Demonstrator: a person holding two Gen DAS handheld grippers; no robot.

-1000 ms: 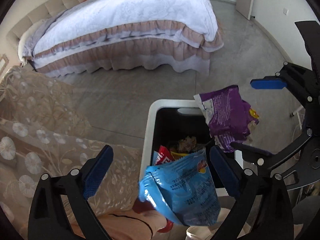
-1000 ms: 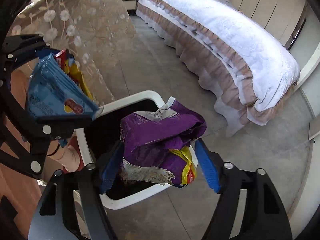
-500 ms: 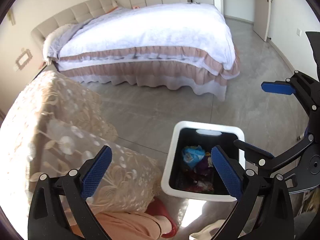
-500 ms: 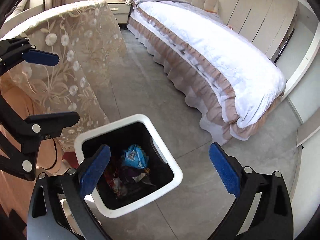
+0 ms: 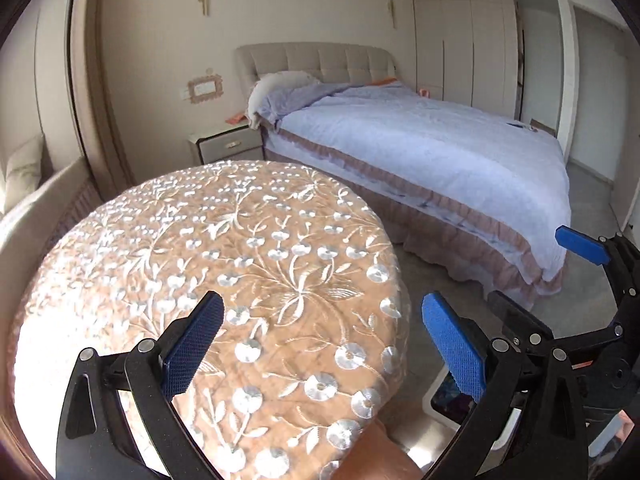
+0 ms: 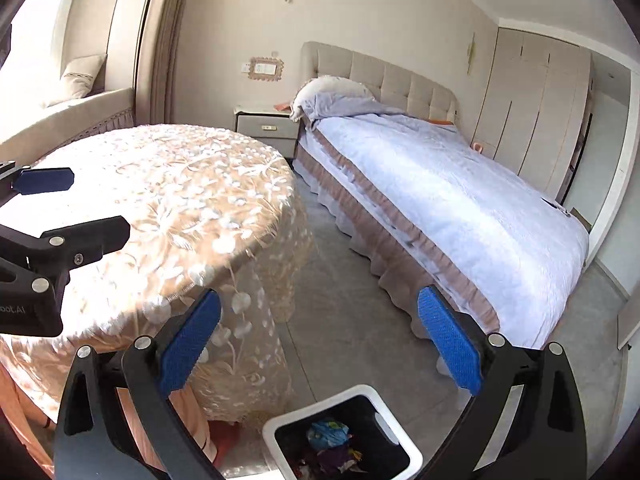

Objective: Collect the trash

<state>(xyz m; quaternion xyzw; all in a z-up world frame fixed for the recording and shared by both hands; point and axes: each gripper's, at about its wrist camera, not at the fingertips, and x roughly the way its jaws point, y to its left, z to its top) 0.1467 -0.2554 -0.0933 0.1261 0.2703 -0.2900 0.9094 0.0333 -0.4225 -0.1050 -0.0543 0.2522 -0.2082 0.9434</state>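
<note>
A white trash bin (image 6: pixel 372 396) with a black inside stands on the floor beside the round table. Inside it lie a blue wrapper (image 6: pixel 329 430) and purple and red wrappers (image 6: pixel 332 458). A corner of the bin (image 5: pixel 434 400) shows in the left wrist view. My right gripper (image 6: pixel 318 346) is open and empty, high above the bin. My left gripper (image 5: pixel 320 346) is open and empty, over the table's near edge. The left gripper also shows at the left edge of the right wrist view (image 6: pixel 60 208), and the right gripper at the right edge of the left wrist view (image 5: pixel 560 276).
A round table (image 5: pixel 224 264) with an embroidered beige cloth fills the left. A bed (image 6: pixel 440 200) with a white cover and pink ruffles stands to the right, a nightstand (image 6: pixel 266 128) behind. Grey floor (image 6: pixel 348 320) runs between table and bed. A window seat (image 6: pixel 68 108) lies far left.
Both grippers let go of their wrappers, blue from the left and purple from the right, which now lie in the bin. Both grippers then rose and tilted up toward the table and bed.
</note>
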